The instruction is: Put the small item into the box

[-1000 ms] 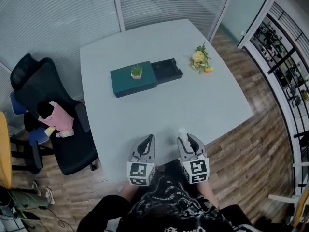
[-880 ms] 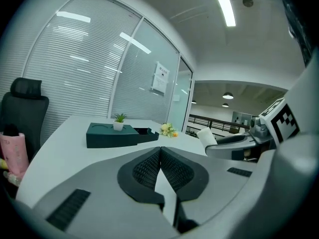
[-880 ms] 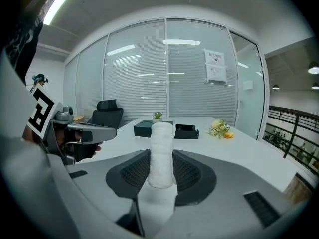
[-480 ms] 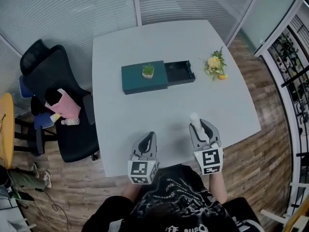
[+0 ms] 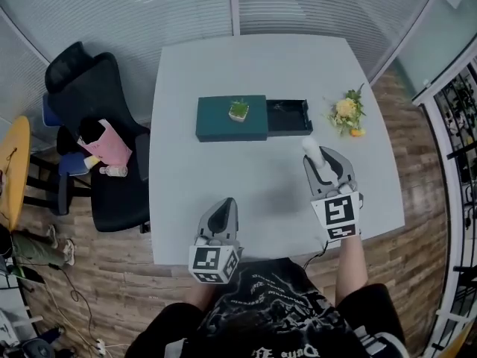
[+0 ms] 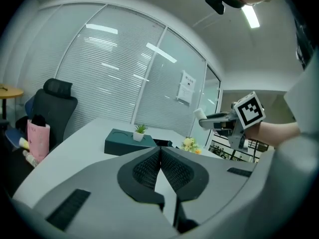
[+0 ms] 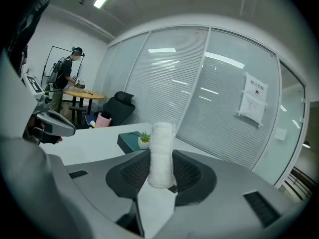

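A dark green box lies mid-table with its drawer pulled out to the right. A small potted plant stands on its lid. My right gripper hovers in front of the drawer, shut on a small white roll. In the right gripper view the roll stands upright between the pads of the right gripper. My left gripper is near the table's front edge, shut and with nothing in it. In the left gripper view the left gripper has its tips touching, with the box beyond.
A bunch of yellow flowers lies right of the drawer. A black office chair with a pink bag stands left of the table. Glass walls with blinds are behind. A person stands at a far table.
My right gripper has moved forward and up the table toward the open drawer, carrying the white roll. The left gripper has shifted only slightly.
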Available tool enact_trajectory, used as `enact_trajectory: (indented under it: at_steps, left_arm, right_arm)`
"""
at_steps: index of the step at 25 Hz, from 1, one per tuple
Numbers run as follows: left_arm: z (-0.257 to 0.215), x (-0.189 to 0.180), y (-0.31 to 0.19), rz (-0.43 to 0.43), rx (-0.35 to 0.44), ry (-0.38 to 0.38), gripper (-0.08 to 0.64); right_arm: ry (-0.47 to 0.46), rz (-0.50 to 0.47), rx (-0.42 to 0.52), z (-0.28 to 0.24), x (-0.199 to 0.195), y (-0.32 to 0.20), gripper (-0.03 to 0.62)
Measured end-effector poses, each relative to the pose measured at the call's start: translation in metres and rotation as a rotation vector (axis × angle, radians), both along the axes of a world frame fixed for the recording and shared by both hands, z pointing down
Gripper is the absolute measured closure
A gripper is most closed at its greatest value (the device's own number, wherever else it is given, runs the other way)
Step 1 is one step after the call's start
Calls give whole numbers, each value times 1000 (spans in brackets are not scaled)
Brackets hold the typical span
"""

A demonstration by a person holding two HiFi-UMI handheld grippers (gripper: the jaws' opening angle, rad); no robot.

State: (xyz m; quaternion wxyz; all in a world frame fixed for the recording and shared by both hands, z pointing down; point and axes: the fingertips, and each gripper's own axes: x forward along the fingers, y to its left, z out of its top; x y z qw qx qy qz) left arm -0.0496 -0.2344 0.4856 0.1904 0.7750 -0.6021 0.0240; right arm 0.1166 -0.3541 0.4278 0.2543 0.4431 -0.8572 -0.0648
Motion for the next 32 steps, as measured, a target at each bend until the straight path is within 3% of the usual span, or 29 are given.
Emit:
enact_trajectory:
  at_steps: [9,13,17,20,29,32]
  left_arm:
    - [-10,11,-22,-43,23,-84,541]
    - [-7,16,-28,-53,11,-112,541]
    - [-4,21,-32,-70,-6,-137,541]
    - [2,21,-32,-113,-42,-103,541]
    - [17,10,-32,-191,-109,-140,541]
    - [29,9,-30,-208,-148,-132,541]
  right_arm:
    - [62,-133,6,-22,4,-85,449]
    - [164,-235,-13,-12,-8,-118,449]
    - [332,-365,-78,18,-22,-143,449]
    - [393,-451,-107,43,-31,-156,449]
    - [509,-512,-269,128,-49,-197,449]
    - [500,-492,-340,154,-56,-205,449]
